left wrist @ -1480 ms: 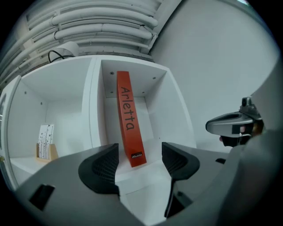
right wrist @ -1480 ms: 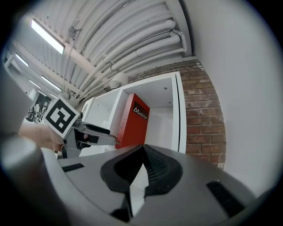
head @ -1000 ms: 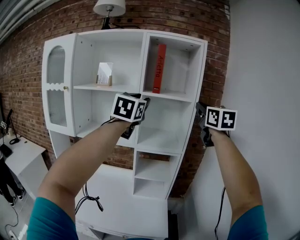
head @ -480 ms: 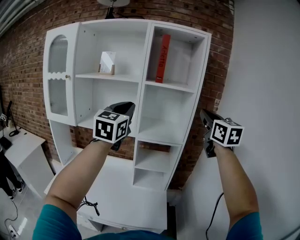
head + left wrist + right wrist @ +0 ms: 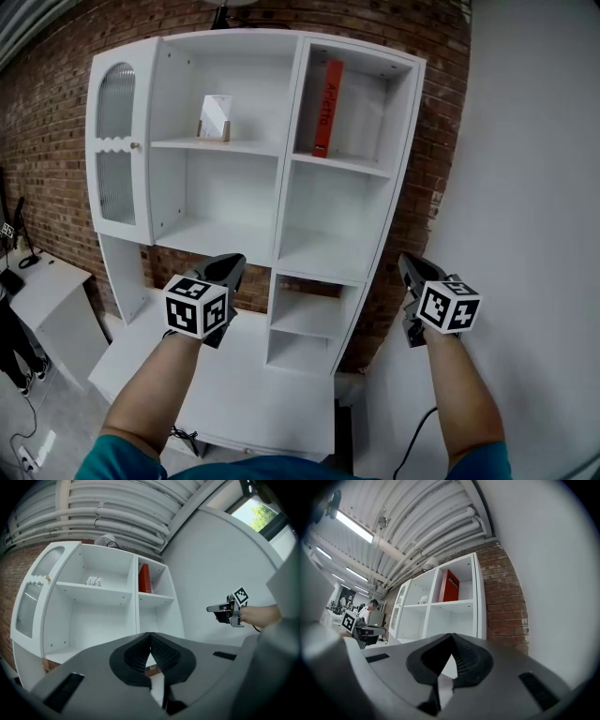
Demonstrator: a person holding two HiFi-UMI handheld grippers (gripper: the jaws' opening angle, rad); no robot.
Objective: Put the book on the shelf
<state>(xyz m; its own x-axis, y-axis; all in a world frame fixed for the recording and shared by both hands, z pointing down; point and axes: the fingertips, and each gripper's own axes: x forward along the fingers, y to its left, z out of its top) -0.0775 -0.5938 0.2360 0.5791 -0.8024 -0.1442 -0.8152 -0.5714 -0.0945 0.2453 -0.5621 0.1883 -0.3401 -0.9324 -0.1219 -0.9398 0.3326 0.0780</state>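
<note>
Book (image 5: pixel 324 109) is left standing in the top right cubby of the shelf (image 5: pixel 281 150), well above and ahead of the left gripper (image 5: pixel 230 265) and right gripper (image 5: pixel 409 267), which have been dropped away with jaws pinched together on nothing, so the job looks pretty much done.

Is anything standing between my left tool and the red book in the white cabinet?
Nothing visible. The tall red book stands upright in the open-fronted top right compartment of the white shelf cabinet, and the left tool, shut and empty, hangs lower, with only air between them.
</note>
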